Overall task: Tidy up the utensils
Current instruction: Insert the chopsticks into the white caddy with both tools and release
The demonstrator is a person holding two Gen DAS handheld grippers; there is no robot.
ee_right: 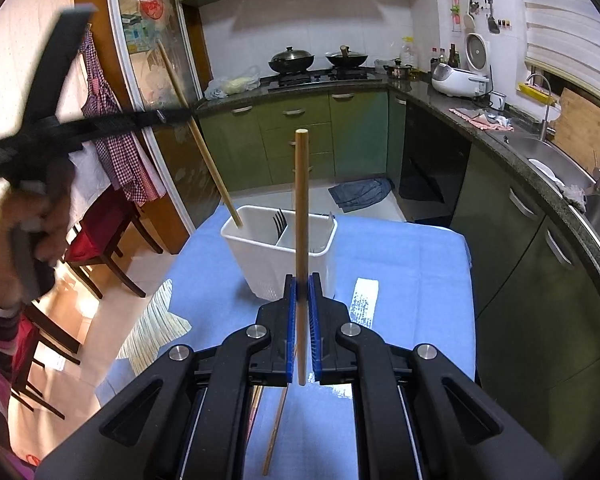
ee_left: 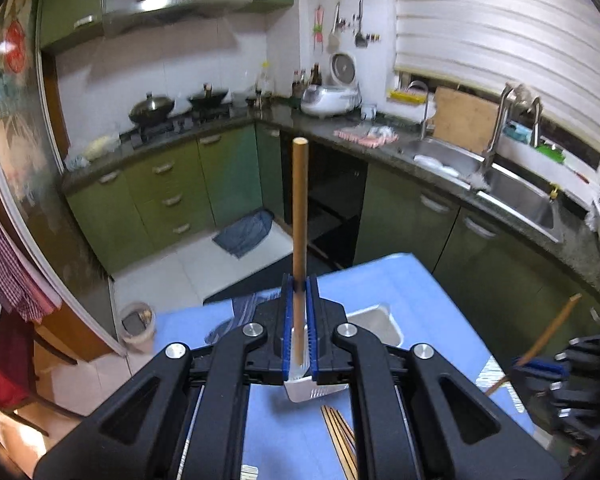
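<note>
Green kitchen cabinets ring a blue-covered table. Each gripper is clamped on one upright chopstick: left gripper, right gripper. The left chopstick's lower tip dips into the white utensil holder, beside forks.

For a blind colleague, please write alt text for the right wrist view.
The right gripper is shut on a wooden chopstick that points up, above a blue table. Behind it stands a white caddy with forks inside. At left, the left gripper lowers another chopstick into the caddy.
</note>
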